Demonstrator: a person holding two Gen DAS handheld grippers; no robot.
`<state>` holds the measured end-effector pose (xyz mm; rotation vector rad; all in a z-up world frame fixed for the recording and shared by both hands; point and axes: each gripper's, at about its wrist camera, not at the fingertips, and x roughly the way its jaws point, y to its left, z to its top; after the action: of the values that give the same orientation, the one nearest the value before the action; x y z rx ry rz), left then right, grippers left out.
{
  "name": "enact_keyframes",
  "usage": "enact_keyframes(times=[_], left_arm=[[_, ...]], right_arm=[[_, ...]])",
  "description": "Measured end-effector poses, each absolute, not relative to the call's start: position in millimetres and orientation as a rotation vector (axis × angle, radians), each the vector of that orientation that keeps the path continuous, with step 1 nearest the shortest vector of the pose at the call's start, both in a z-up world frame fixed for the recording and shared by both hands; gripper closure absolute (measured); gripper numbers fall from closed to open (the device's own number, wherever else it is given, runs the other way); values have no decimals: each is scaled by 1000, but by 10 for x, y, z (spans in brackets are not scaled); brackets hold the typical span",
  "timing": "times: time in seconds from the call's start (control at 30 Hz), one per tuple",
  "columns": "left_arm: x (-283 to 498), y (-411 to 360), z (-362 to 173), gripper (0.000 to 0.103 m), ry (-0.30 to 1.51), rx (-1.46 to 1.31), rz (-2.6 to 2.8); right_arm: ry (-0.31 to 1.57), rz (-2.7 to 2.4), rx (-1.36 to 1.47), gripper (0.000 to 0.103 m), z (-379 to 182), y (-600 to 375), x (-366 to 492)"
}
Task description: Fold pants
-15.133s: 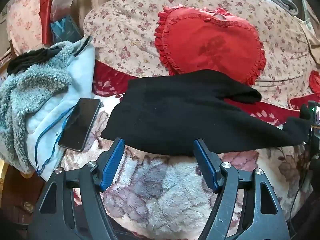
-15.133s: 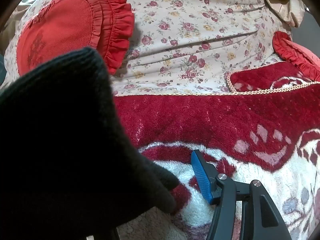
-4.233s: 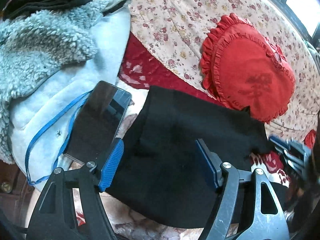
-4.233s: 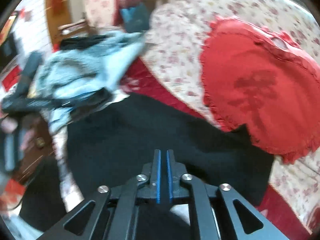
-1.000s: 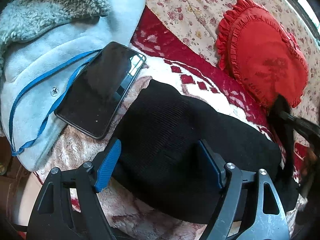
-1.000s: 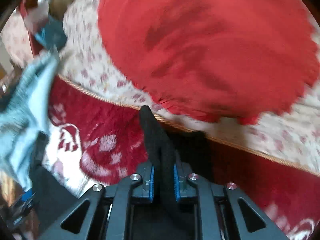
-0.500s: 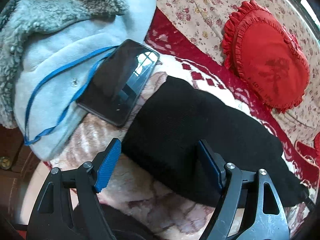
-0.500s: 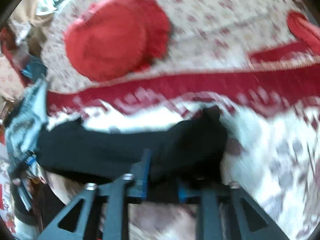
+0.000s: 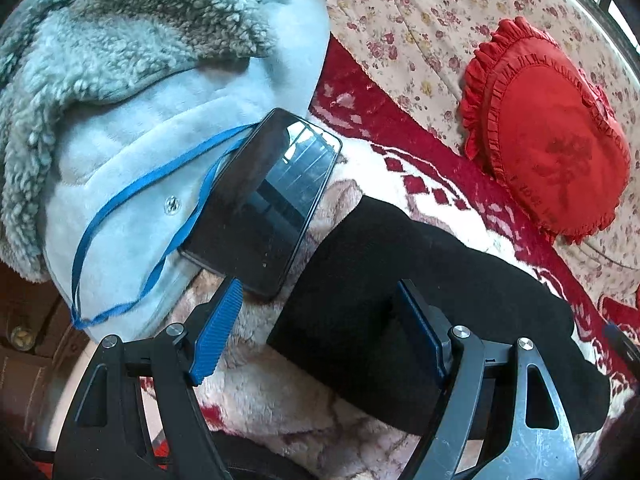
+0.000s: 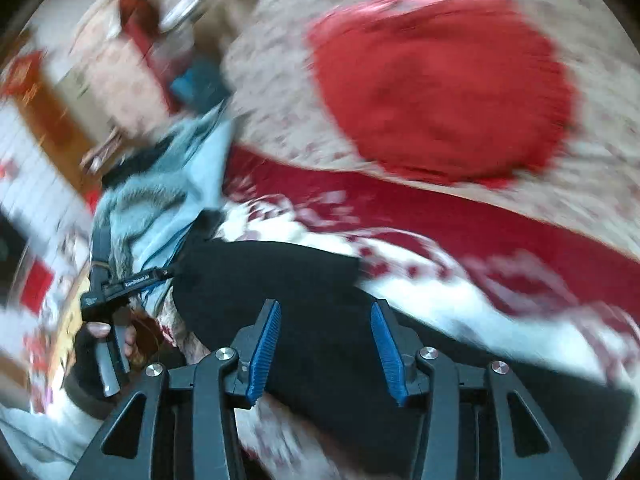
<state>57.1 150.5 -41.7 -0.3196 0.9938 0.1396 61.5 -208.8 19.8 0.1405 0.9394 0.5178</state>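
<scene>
Black pants point(image 9: 420, 280) folded on the blanket point(image 9: 280, 400), left gripper point(image 9: 316, 332) fingers apart, right gripper point(image 10: 326, 354) fingers opening, both empty.

A lived-in home, a bedroom or sitting corner. A plush red-and-white patterned blanket point(image 9: 280, 408) is covering a soft surface, with a floral-print cover point(image 9: 420, 32) lying behind it. A red heart-shaped frilled cushion point(image 9: 548, 136) is resting on the floral cloth. A fleece-lined pale blue jacket point(image 9: 132, 112) is lying heaped alongside, a phone point(image 9: 264, 204) sitting partly on it. Daylight is coming in at the upper right edge.
</scene>
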Motion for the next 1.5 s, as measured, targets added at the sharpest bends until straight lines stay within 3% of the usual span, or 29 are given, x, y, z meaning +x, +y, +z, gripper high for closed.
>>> enact_keyframes(times=[0.27, 0.4, 0.57, 0.67, 0.8, 1.13, 1.5], left_arm=[[750, 1513, -480, 25, 1001, -322, 129], [834, 1474, -513, 25, 996, -313, 147], [914, 1449, -522, 25, 979, -278, 216], [969, 1415, -604, 23, 988, -219, 275], [926, 1416, -537, 24, 981, -213, 276], [596, 1141, -194, 24, 923, -258, 154], [1016, 906, -617, 24, 1018, -172, 168]], right_arm=[[1124, 415, 193, 58, -471, -1969, 1224], [1057, 471, 349, 86, -487, -2129, 1219], [986, 428, 119, 92, -252, -1960, 1102], [966, 299, -15, 103, -314, -1954, 1120], [1003, 384, 187, 103, -439, -2196, 1119], [887, 493, 148, 98, 25, -1826, 780], [989, 507, -2, 98, -477, -1083, 1123]])
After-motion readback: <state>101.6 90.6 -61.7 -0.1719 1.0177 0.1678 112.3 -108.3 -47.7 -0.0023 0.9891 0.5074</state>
